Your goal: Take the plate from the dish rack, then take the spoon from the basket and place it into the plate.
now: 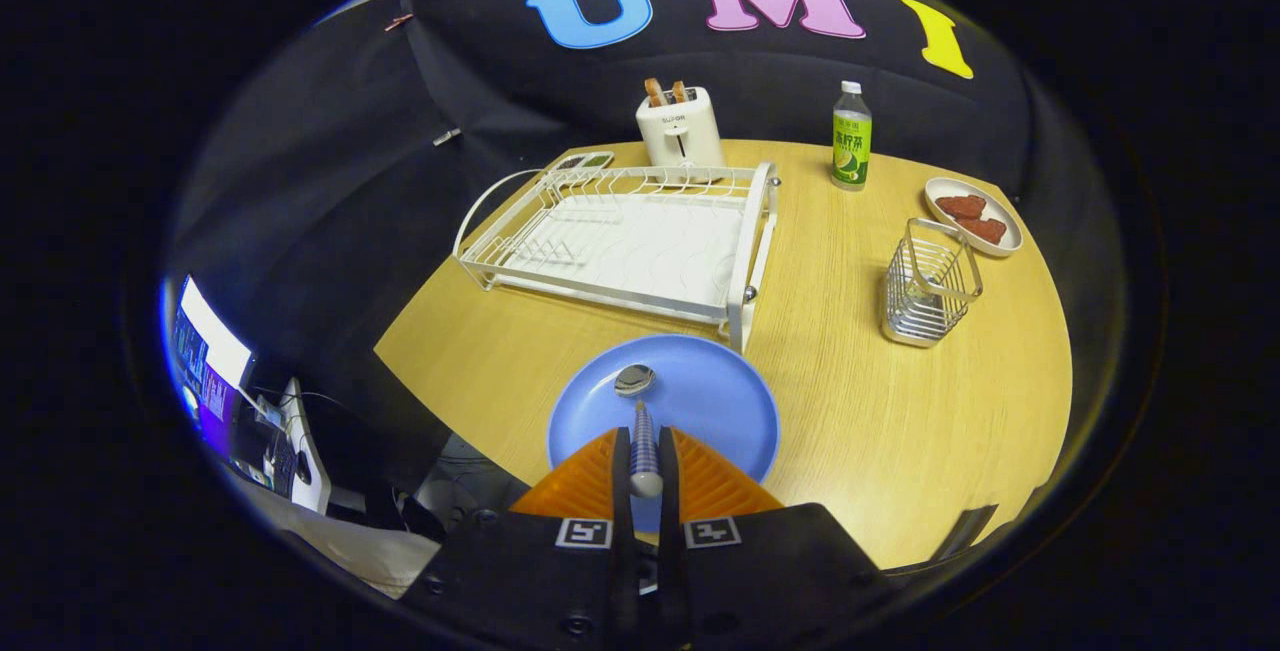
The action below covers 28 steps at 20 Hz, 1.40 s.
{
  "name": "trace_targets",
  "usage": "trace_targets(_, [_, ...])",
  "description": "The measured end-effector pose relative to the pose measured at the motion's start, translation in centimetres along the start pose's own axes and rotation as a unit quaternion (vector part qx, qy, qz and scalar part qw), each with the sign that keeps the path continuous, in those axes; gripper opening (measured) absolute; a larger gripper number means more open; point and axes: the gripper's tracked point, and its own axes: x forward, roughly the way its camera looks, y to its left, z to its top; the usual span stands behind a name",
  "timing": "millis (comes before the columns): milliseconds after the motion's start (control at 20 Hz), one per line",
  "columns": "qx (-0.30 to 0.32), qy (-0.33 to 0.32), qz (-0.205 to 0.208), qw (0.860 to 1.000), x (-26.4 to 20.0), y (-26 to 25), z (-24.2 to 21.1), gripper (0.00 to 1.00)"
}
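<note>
Spoon [640,418] handle is being pinched between both fingers of the gripper [645,443], angling down over the blue plate [715,401]; bowl is hovering above plate centre.

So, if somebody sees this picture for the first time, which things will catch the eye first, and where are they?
First, the blue plate on the wooden table, just ahead of the gripper, whose jaws are shut on the handle of a spoon; the spoon's bowl is over the plate. Beyond the plate stands the white dish rack, with no dishes in it. To the right of the rack stands a wire basket.
</note>
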Motion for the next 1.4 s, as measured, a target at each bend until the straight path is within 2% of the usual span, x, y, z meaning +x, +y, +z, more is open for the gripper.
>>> trace_targets(350, [0.028,0.009,-0.002,1.000,2.5,0.1,-0.9,0.12])
trace_targets(650, [0.030,0.024,-0.020,0.999,3.4,-0.7,-1.8,0.18])
trace_targets(800, [0.039,0.017,-0.024,0.999,3.4,-0.7,-1.6,0.54])
trace_targets(850, [0.039,0.017,-0.025,0.999,3.4,-0.9,-1.5,0.63])
trace_targets(950, [0.037,0.019,-0.027,0.999,3.7,-1.2,-1.5,0.94])
trace_targets(1000, [0.038,0.019,-0.028,0.999,3.4,-1.2,-1.6,1.00])
trace_targets(1400, [0.044,0.006,-0.032,0.998,2.8,-1.6,-0.5,0.99])
